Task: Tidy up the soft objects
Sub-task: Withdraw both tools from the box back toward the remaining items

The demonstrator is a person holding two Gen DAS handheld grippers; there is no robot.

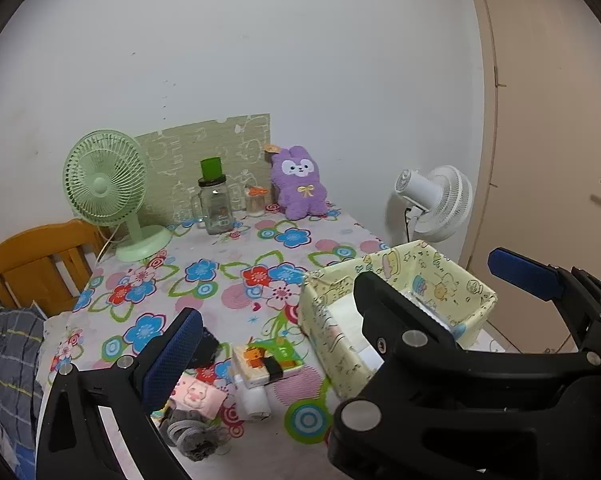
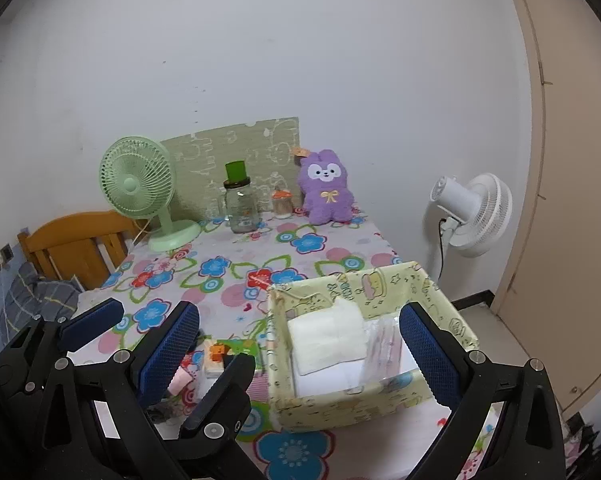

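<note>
A yellow patterned fabric box (image 2: 340,406) stands on the flowered table (image 2: 236,276), holding a folded white towel (image 2: 326,338) and a clear packet (image 2: 382,346). The box also shows in the left wrist view (image 1: 324,320). My right gripper (image 2: 300,344) is open and empty, held above the box. My left gripper (image 1: 340,300) is open and empty over the table's near edge. Below it lie a pink cloth (image 1: 198,396), a grey sock bundle (image 1: 194,434), a white roll (image 1: 254,402), a colourful tissue pack (image 1: 266,360) and a dark cloth (image 1: 206,346). A purple plush bunny (image 1: 298,184) sits at the back.
A green desk fan (image 1: 108,196), a glass jar with green lid (image 1: 214,200) and a small jar (image 1: 255,202) stand at the back by the wall. A white standing fan (image 1: 436,200) is right of the table. A wooden bed frame (image 1: 36,264) is left.
</note>
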